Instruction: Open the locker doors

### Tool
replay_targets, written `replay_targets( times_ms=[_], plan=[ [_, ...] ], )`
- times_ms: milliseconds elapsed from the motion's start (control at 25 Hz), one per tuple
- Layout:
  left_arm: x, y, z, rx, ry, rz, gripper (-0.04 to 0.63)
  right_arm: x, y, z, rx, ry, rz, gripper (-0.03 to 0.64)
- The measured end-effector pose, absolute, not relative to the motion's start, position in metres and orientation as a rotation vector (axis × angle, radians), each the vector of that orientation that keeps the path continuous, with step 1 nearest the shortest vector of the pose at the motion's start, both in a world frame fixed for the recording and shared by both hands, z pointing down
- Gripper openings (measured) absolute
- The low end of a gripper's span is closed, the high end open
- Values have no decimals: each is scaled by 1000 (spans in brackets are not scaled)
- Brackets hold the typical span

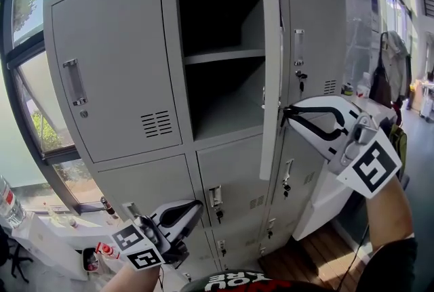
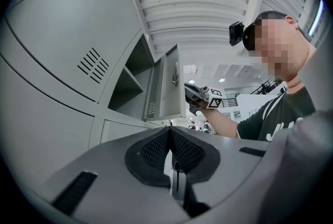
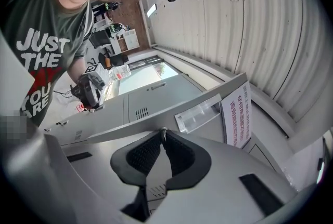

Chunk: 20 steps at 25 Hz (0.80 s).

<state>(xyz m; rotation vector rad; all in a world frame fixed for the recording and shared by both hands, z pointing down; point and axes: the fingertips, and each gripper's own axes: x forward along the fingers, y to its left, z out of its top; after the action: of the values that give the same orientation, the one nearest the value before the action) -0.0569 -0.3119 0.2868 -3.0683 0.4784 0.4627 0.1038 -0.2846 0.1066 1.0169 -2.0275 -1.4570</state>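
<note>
by the window, grey locker bank (image 1: 115, 67): right gripper (image 1: 286, 112) pinched the edge of the top middle door (image 1: 270, 60), standing wide open; left gripper (image 1: 199, 204) pressed together, empty; next probably release, take another handle (image 1: 74, 82).

Light grey is seen across the locker (image 1: 115, 74) and its open door (image 1: 269, 60), with the bared compartment shown dark inside. The left gripper (image 1: 200, 203) and right gripper (image 1: 285, 110) are finished in white, fitted with black textured pads (image 2: 156, 150) and marked with black-and-white square patterns. A dark greenish shirt (image 3: 36, 62) is printed in white and red; a white notice (image 3: 237, 116) is lettered in red.
</note>
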Motion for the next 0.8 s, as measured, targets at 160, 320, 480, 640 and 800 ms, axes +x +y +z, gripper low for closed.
replay_targets(
  times_ms=[160,320,480,640,800],
  plan=[
    [-39,-301,287,-3068,487,464,6,125,-274,106,1011,-2037,-1466,57],
    [-25,-292,288,-3065,506,466,5,146,-267,106,1025,-2047,-1460,57],
    [-16,-285,290,-3063,535,473,6,156,-264,105,1028,-2067,-1463,60],
    [-10,-278,292,-3058,567,476,5,162,-263,105,1044,-2095,-1459,64],
    [-8,-273,292,-3054,593,481,5,165,-264,104,1072,-2109,-1462,72]
  ],
)
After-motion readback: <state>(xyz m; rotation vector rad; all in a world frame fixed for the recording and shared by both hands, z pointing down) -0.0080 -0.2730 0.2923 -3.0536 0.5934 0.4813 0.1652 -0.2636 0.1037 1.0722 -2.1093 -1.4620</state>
